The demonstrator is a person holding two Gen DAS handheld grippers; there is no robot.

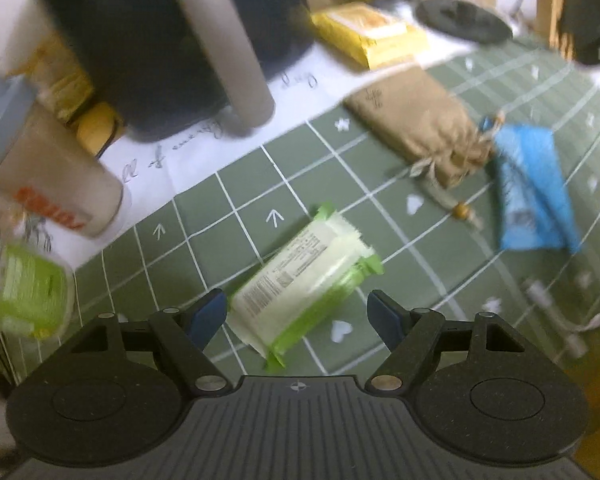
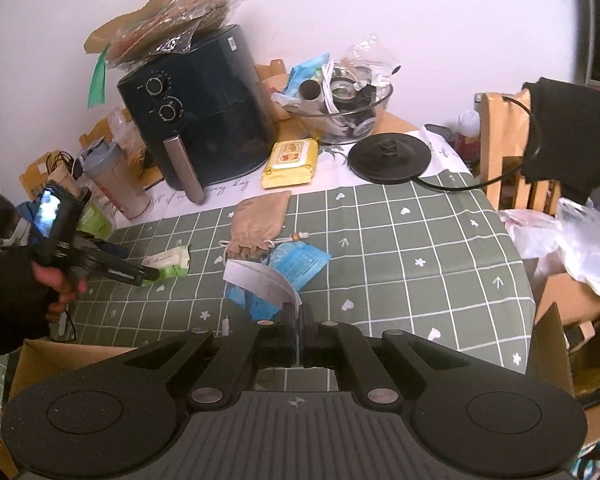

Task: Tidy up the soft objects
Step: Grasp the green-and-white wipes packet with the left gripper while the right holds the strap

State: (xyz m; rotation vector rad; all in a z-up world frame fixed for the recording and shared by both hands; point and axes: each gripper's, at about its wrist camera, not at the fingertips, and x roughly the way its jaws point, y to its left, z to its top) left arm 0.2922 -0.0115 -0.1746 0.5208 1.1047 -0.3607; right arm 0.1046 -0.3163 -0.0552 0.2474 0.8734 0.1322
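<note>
Glossy plastic wipes pack (image 1: 304,280); seemingly matt cloth pouch (image 1: 416,124).

Left wrist view: taken from just above the green checked tablecloth (image 1: 236,184), angled steeply down, close in; a green-and-white wipes pack (image 1: 306,276) is framed at lower centre. Right wrist view: taken from higher and farther back, over a cardboard box edge (image 2: 60,354), facing the wall. Shared by both: wipes pack (image 2: 168,262), tan pouch (image 1: 416,128) (image 2: 260,220), black air fryer (image 1: 168,40) (image 2: 208,116).
</note>
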